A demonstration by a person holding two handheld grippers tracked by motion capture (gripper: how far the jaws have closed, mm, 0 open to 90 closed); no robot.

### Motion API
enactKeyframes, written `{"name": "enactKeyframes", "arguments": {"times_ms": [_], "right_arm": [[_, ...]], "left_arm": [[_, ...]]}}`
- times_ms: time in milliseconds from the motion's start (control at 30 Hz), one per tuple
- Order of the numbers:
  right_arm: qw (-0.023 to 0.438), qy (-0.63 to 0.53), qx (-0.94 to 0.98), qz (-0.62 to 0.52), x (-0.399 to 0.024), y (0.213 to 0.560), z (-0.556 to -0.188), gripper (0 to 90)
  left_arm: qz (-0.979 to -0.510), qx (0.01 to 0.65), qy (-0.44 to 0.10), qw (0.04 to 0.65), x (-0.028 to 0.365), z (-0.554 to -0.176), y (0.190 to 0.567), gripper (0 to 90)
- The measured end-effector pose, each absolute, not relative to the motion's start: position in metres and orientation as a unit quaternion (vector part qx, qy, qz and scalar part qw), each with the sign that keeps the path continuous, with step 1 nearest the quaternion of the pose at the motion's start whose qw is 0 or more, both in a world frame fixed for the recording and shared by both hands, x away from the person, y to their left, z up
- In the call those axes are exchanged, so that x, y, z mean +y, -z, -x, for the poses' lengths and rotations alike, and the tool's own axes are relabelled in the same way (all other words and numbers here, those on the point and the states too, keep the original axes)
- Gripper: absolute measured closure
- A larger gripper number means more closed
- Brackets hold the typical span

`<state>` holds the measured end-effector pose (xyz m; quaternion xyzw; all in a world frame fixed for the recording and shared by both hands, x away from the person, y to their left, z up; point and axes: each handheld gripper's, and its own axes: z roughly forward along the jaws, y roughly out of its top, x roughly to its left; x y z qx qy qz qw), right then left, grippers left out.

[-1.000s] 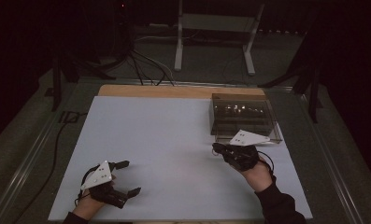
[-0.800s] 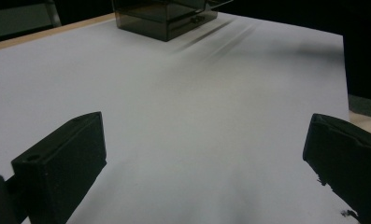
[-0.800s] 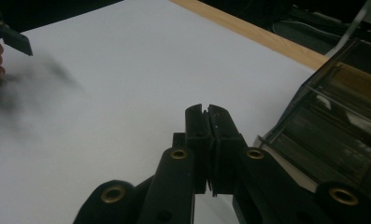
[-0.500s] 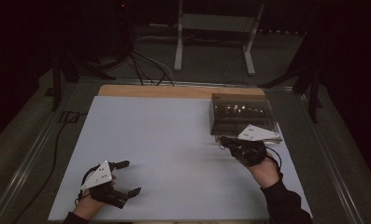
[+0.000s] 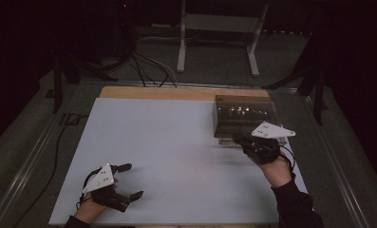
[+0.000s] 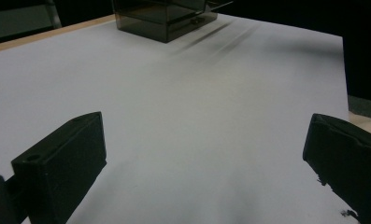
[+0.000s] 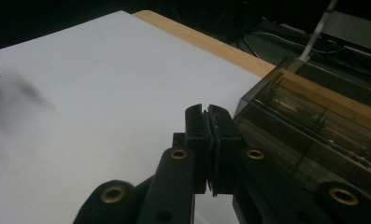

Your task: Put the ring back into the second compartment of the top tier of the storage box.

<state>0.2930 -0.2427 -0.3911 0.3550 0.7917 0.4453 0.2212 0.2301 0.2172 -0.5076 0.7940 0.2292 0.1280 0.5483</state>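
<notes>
White sheet-covered table [image 5: 176,156] with a light wooden strip [image 5: 176,92] showing along its far edge. Dim room.

Smoky translucent plastic box with drawers [image 5: 245,116] stands at the far right of the white surface, just short of the wooden strip. In the right gripper view the same box [image 7: 314,135] sits immediately right of the jaws — inner partitions faintly visible through its tinted wall. In the left gripper view it [image 6: 167,18] stands at the far end of the sheet, well apart from that gripper.

Right gripper [image 5: 238,141], held in the person's right hand [image 5: 276,171], lies low over the table at the box's near front edge, tips pointing left across the front face. Grey three-cornered plate on top. In the right gripper view the gripper [image 7: 207,116] has its jaws pressed flat together, nothing between them. Whether the tips touch the box cannot be told; they are just beside it.

Left gripper [image 5: 130,180] rests at the near left corner of the sheet, held in the person's left hand [image 5: 93,204]. Jaws spread wide — in the left gripper view the gripper [image 6: 202,144] has only bare white surface between its two black pads. Nothing held.
</notes>
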Motion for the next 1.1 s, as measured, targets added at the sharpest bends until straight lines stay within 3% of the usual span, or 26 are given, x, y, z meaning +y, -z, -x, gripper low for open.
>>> {"name": "enactKeyframes", "arguments": {"times_ms": [1100], "right_arm": [[0.258, -0.437, 0.752, -0.420, -0.290, 0.384, -0.313, 88.2]], "left_arm": [[-0.796, 0.230, -0.130, 0.544, 0.217, -0.230, 0.508, 0.7]]}}
